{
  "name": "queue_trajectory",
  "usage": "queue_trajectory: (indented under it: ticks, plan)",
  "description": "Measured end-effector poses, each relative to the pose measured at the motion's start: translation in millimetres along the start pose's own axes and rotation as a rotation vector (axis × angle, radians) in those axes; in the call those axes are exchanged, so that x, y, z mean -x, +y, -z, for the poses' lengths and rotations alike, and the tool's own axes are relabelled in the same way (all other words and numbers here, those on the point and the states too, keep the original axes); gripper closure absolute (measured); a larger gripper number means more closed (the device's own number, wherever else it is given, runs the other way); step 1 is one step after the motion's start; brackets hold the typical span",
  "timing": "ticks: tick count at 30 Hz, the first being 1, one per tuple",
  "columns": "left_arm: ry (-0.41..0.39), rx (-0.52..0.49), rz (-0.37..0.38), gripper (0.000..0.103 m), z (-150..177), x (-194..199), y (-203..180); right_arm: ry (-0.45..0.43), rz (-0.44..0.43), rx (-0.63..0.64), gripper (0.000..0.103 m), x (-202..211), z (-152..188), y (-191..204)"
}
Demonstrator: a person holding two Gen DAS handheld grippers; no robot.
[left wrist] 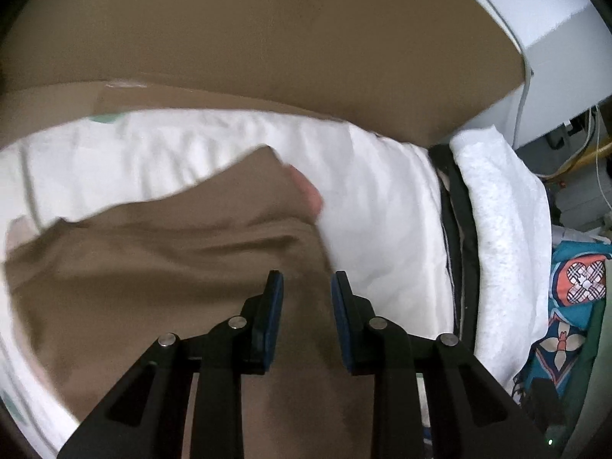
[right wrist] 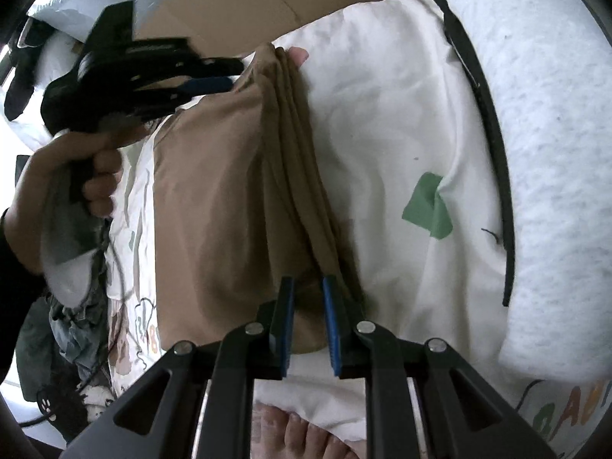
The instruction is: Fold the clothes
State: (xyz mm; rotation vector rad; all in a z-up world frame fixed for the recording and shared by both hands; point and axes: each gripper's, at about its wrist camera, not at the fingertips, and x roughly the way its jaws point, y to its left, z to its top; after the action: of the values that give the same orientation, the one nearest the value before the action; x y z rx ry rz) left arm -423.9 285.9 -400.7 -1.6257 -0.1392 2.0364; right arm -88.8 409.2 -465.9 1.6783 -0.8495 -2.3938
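A brown garment [right wrist: 214,191] lies folded lengthwise on white bedding [right wrist: 375,114], its stacked fold edges running toward my right gripper [right wrist: 309,287]. That gripper's blue pads are shut on the near end of those folds. A hand [right wrist: 76,176] holds my left gripper [right wrist: 233,72] at the garment's far corner, with the tips just beside the cloth. In the left wrist view the left gripper [left wrist: 308,279] hovers over the brown garment [left wrist: 153,275], jaws a little apart, nothing pinched between them. A pinkish bit [left wrist: 308,191] peeks out at the far corner.
Cardboard [left wrist: 267,38] stands behind the bedding. A grey-white fleece blanket [right wrist: 535,114] and a black strap [right wrist: 493,153] lie to the right. A green patch [right wrist: 428,206] marks the sheet. Bare toes [right wrist: 306,432] show below. Patterned teal cloth [left wrist: 573,279] and cables [left wrist: 596,160] lie beyond the bed's edge.
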Motion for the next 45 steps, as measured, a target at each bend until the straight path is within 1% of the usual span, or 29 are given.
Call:
queue_trajectory:
  ticks: [2, 5, 8, 9, 10, 11, 12, 13, 15, 20, 25, 27, 29, 33, 36, 38, 40, 42, 45]
  plan:
    - [-0.015, 0.012, -0.022, 0.077, 1, 15, 16, -0.042, 0.017, 0.009, 0.089, 7, 0, 4]
    - [-0.031, 0.034, -0.057, 0.077, 6, 34, 42, -0.034, 0.004, 0.016, 0.089, 2, -3, 11]
    - [-0.031, 0.060, -0.102, 0.077, 13, 47, 70, -0.028, 0.017, 0.033, 0.083, -10, -8, 19]
    - [-0.032, 0.069, -0.113, 0.076, 15, 50, 78, -0.028, 0.020, 0.034, 0.078, -23, -17, 21]
    - [-0.034, 0.081, -0.115, 0.063, 18, 53, 88, -0.028, 0.023, 0.034, 0.072, -36, -25, 24]
    - [-0.037, 0.093, -0.117, 0.051, 20, 56, 97, -0.029, 0.026, 0.036, 0.069, -47, -32, 26]
    - [-0.039, 0.104, -0.119, 0.028, 23, 59, 106, -0.028, 0.031, 0.044, 0.065, -49, -33, 29]
    - [-0.045, 0.114, -0.119, 0.020, 25, 61, 114, -0.026, 0.034, 0.055, 0.064, -50, -35, 32]
    - [-0.057, 0.130, -0.118, 0.020, 28, 65, 128, -0.024, 0.041, 0.080, 0.063, -46, -35, 36]
    - [-0.057, 0.172, -0.142, 0.020, 32, 63, 156, -0.021, 0.075, 0.109, 0.061, -52, -41, 41]
    - [-0.045, 0.186, -0.167, 0.020, 36, 50, 175, -0.004, 0.117, 0.147, 0.061, -63, -46, 39]
    - [-0.043, 0.194, -0.194, 0.020, 37, 43, 182, 0.003, 0.145, 0.149, 0.061, -66, -48, 34]
    - [-0.043, 0.216, -0.203, 0.020, 37, 35, 191, 0.010, 0.176, 0.139, 0.061, -70, -50, 27]
    - [-0.042, 0.258, -0.209, 0.020, 35, 24, 208, 0.033, 0.174, 0.114, 0.061, -70, -48, 12]
    - [-0.050, 0.255, -0.217, 0.020, 29, 19, 215, 0.042, 0.176, 0.124, 0.061, -68, -46, 9]
    - [-0.055, 0.248, -0.226, 0.020, 25, 17, 217, 0.053, 0.166, 0.105, 0.061, -67, -46, 6]
    - [-0.056, 0.211, -0.259, 0.018, 21, 16, 215, 0.060, 0.153, 0.080, 0.061, -65, -47, 2]
    - [-0.053, 0.156, -0.302, 0.018, 16, 15, 210, 0.063, 0.158, 0.091, 0.061, -64, -46, 2]
    - [-0.079, 0.160, -0.307, 0.018, 11, 23, 212, 0.071, 0.161, 0.097, 0.061, -62, -45, 2]
